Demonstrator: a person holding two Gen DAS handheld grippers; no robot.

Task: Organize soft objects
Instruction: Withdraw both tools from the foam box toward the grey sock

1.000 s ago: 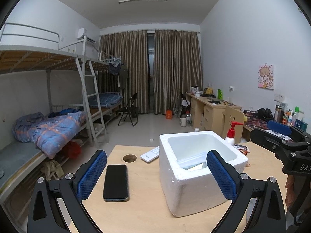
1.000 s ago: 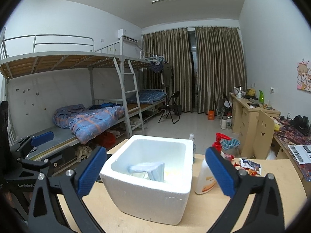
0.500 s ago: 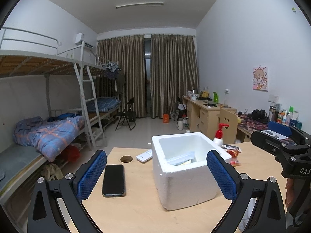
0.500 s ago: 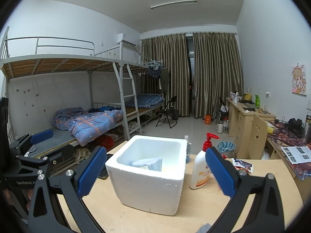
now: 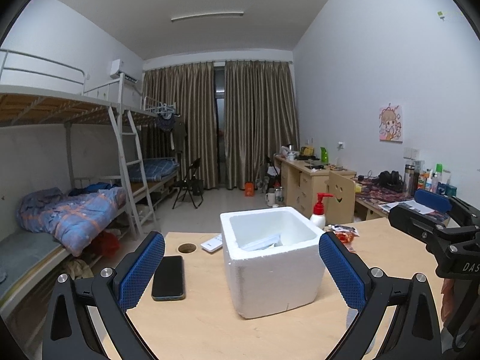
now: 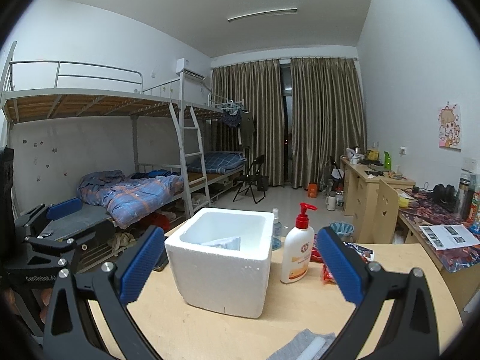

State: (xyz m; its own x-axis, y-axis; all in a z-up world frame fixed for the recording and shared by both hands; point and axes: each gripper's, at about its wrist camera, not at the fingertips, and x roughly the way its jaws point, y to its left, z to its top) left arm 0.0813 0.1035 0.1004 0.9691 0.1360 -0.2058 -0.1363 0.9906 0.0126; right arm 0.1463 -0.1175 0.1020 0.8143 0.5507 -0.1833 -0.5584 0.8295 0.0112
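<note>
Both grippers hover level above the table [image 5: 210, 324], fingers spread wide and grasping nothing: my left gripper [image 5: 241, 273] and my right gripper [image 6: 240, 267] each frame the one white foam box [image 6: 222, 265]. Inside it lies one pale folded soft item [image 6: 223, 242]. One pump bottle [image 6: 297, 247] stands just beside the box; one phone [image 5: 168, 277] lies flat; one grey cloth [image 6: 300, 346] lies at the near edge.

Dorm rm w/ pale walls; ceiling tube light [image 5: 207, 16] is glowing. Brown curtains [image 5: 220, 123] are hanging nearly shut over a dark window at the far end. Metal bunk beds [image 5: 75, 138] are lining the left wall, a blue quilt [image 5: 72, 210] lying rumpled on the lower bunk. Wood desks [image 5: 312, 180] are standing along the right wall under a cartoon poster [image 5: 390, 123]; folding chair [image 5: 189, 187] is sitting on the pale floor.
</note>
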